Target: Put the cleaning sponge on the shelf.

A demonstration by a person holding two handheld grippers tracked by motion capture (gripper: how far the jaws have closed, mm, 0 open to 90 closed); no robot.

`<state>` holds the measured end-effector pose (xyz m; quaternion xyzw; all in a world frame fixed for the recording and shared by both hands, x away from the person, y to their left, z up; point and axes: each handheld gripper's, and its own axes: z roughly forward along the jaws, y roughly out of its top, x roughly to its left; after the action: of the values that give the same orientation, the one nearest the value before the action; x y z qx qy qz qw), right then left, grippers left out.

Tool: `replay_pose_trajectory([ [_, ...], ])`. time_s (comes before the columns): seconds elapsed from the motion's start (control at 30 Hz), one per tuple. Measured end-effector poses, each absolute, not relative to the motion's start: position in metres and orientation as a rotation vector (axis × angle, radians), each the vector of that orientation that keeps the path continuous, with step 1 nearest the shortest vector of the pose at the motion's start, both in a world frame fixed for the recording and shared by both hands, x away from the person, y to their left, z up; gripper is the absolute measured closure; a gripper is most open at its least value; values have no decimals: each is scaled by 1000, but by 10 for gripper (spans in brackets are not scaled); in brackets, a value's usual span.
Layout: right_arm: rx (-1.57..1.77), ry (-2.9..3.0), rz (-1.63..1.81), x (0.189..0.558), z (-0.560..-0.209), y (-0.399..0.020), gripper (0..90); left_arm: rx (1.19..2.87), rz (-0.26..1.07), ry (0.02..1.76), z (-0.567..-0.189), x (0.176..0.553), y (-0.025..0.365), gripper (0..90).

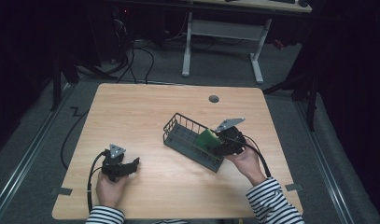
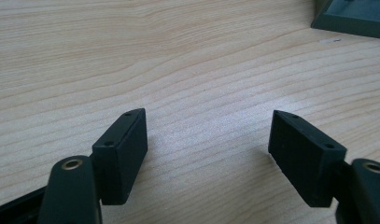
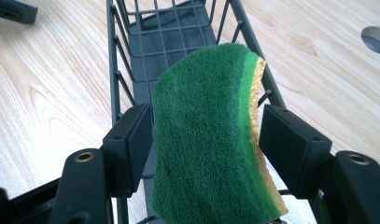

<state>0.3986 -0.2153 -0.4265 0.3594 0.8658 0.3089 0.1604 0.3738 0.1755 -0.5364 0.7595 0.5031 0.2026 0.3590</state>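
Note:
A green scouring sponge (image 1: 207, 138) with a yellow backing stands on edge over the near end of a dark wire basket (image 1: 178, 116) in the middle of the table. My right gripper (image 1: 212, 143) comes in from the right, and both pads touch the sponge's faces. In the right gripper view the sponge (image 3: 197, 154) is bowed between the two pads, with the basket (image 3: 169, 37) running away beneath it. My left gripper (image 1: 130, 165) rests low on the table at the front left. Its jaws stand wide over bare wood in the left gripper view (image 2: 206, 140).
The wooden table (image 1: 145, 107) has a round grey cable hole (image 1: 214, 99) near its far edge. A corner of the basket (image 2: 351, 18) shows at the upper right of the left gripper view. A white desk frame (image 1: 220, 32) stands on the floor beyond.

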Motion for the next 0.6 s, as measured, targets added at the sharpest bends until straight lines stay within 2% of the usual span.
replay_pose_trajectory([
  [0.6, 1209, 2265, 1027, 372, -397, -274, 342, 1958, 518, 1297, -536, 374, 176, 288],
])
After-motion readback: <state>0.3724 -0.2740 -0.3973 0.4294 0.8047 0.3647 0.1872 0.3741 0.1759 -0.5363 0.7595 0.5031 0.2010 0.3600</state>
